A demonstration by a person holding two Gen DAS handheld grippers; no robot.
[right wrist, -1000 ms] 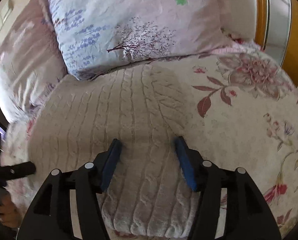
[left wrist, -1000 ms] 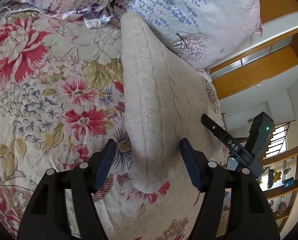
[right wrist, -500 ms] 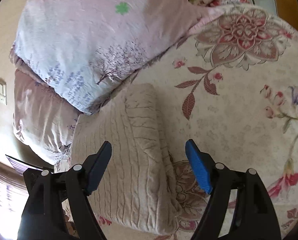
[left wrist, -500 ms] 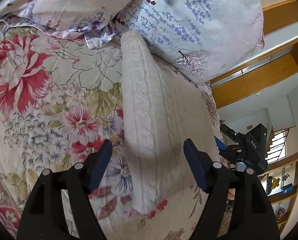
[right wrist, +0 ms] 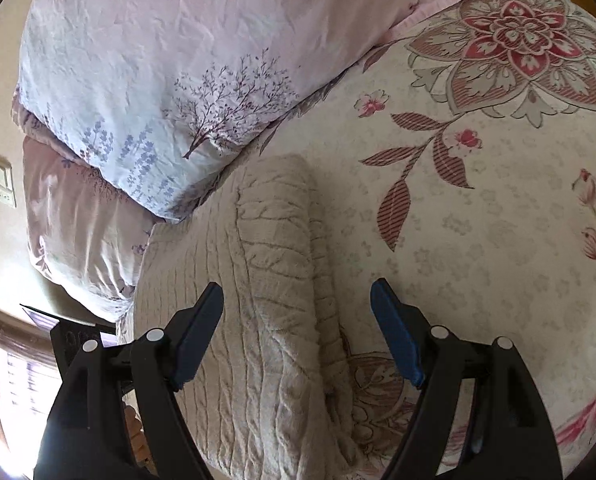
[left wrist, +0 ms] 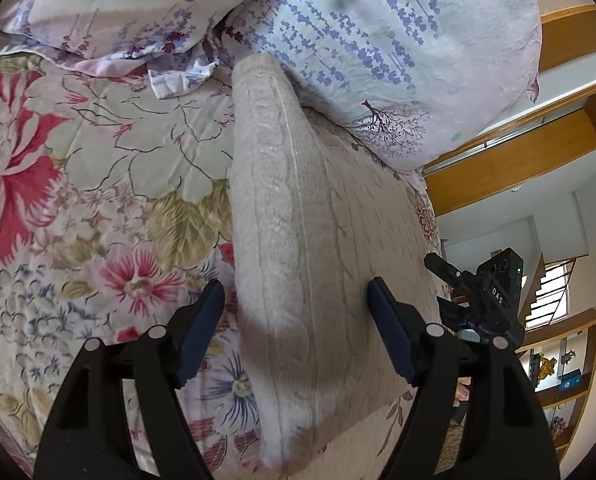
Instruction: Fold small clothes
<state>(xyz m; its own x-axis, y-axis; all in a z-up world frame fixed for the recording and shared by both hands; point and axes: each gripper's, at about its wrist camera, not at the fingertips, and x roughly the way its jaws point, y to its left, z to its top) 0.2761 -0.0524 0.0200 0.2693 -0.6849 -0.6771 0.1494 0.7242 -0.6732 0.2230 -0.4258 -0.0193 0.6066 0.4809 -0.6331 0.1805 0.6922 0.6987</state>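
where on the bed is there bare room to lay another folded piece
Bare floral bedspread lies right of the folded knit, and more on its other side. It is crowded where the knit's far end meets the pillows. Both grippers are open.

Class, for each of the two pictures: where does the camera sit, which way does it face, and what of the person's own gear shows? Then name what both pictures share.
Left wrist: sits on the left gripper, looks along its open fingers over the folded knit garment toward the pillows; the right gripper shows beyond.
Right wrist: sits on the right gripper, looks down at the garment's edge and the floral bedspread; its open fingers show.
Shared: garment, pillows, bedspread.
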